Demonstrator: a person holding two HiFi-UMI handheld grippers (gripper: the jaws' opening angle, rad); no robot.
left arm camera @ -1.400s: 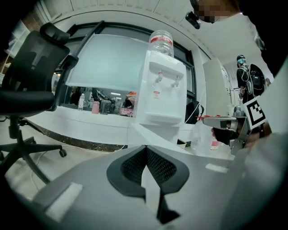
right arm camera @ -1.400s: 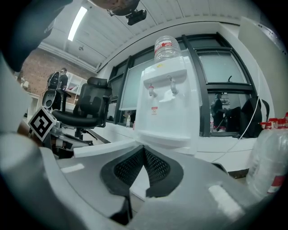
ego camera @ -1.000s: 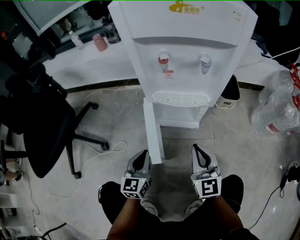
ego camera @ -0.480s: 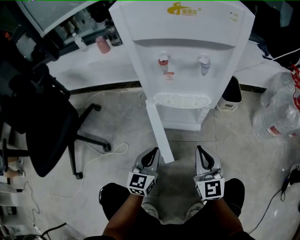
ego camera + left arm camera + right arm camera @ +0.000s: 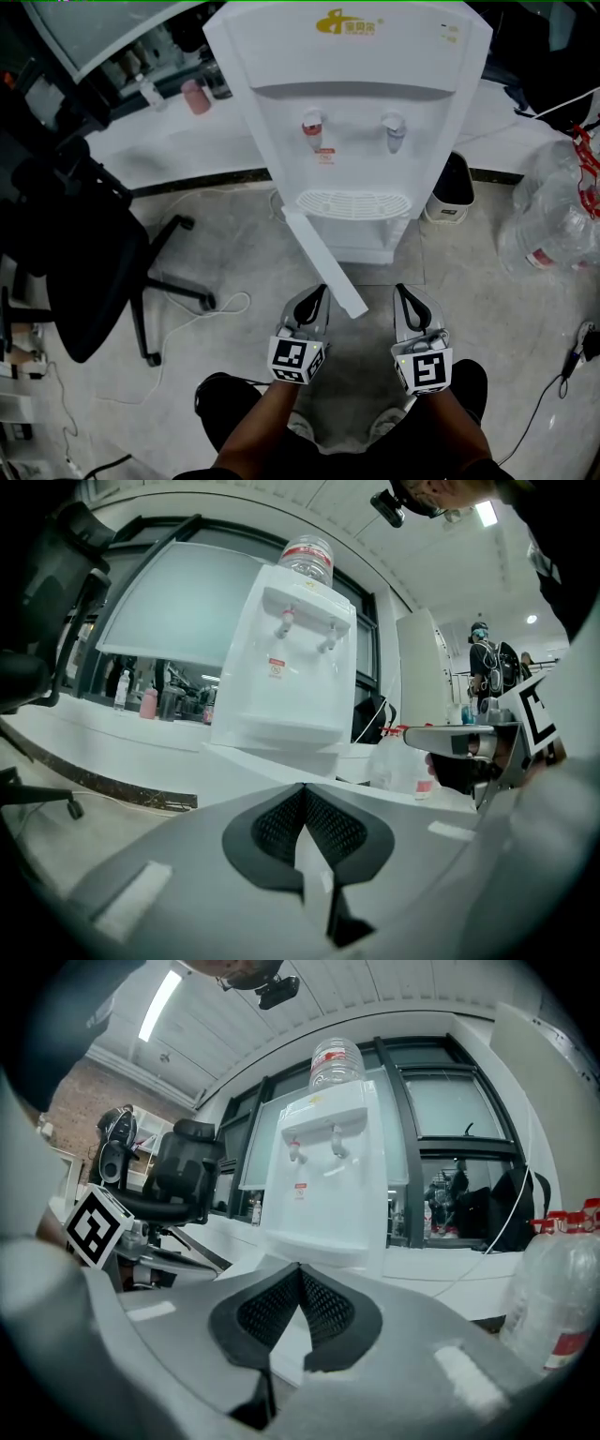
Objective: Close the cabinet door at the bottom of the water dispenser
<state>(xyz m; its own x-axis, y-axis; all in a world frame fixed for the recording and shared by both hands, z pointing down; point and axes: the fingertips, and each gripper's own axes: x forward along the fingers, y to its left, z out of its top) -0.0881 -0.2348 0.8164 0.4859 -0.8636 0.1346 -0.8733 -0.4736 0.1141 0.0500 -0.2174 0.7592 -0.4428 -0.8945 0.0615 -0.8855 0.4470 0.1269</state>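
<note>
The white water dispenser stands ahead of me, with a bottle on top in both gripper views. Its bottom cabinet door hangs partly open, angled out toward me and to the right. My left gripper is shut and empty, its tip right beside the left side of the door's free end; I cannot tell whether it touches. My right gripper is shut and empty, a little right of the door's free end. The pads meet in the left gripper view and the right gripper view.
A black office chair stands at the left, with a white cable on the floor beside it. Large clear water bottles lie at the right. A small bin sits right of the dispenser. A white counter runs behind.
The door has swung from pointing straight at me to slanting rightward, toward the cabinet. My left gripper moved right and forward alongside it. The right gripper barely shifted.
</note>
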